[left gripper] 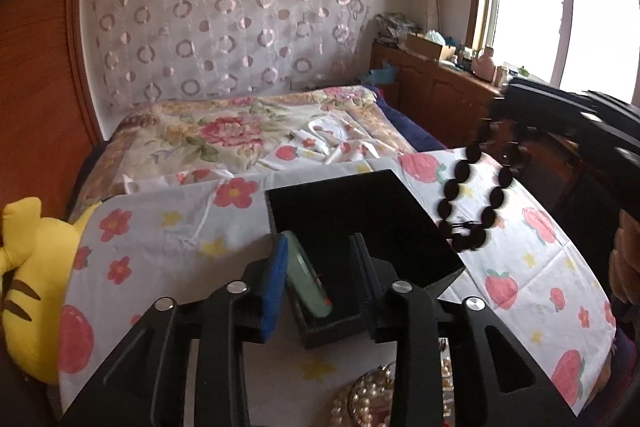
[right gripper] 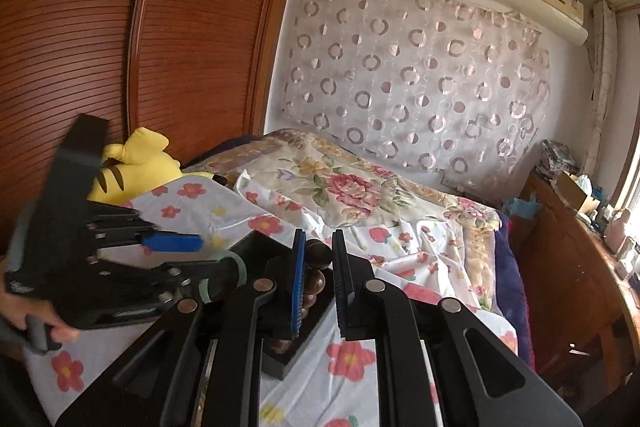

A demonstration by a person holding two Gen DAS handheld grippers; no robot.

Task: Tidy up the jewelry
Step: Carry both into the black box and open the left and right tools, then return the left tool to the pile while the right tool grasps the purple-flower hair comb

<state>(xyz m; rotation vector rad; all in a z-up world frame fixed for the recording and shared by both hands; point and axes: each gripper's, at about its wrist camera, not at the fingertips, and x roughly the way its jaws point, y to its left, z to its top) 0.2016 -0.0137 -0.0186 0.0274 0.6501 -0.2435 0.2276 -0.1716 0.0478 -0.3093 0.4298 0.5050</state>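
Note:
A black jewelry box (left gripper: 360,215) lies open on the flowered cloth. My left gripper (left gripper: 320,267) is over its near end, jaws apart, with a pale green bangle (left gripper: 308,279) leaning against the blue pad of the left finger inside the box. My right gripper (right gripper: 318,259) holds a dark bead bracelet (right gripper: 316,267) between its fingers; in the left wrist view the bracelet (left gripper: 476,195) hangs from it just right of the box. The left gripper (right gripper: 216,255) also shows in the right wrist view, with the bangle (right gripper: 236,267) at its tips.
Pearl jewelry (left gripper: 372,395) lies on the cloth below the left gripper. A yellow plush toy (left gripper: 32,275) sits at the left. The flowered bed (left gripper: 248,131) lies behind, a wooden cabinet (left gripper: 436,91) with clutter at the right under the window, and a wardrobe (right gripper: 120,27) at the left.

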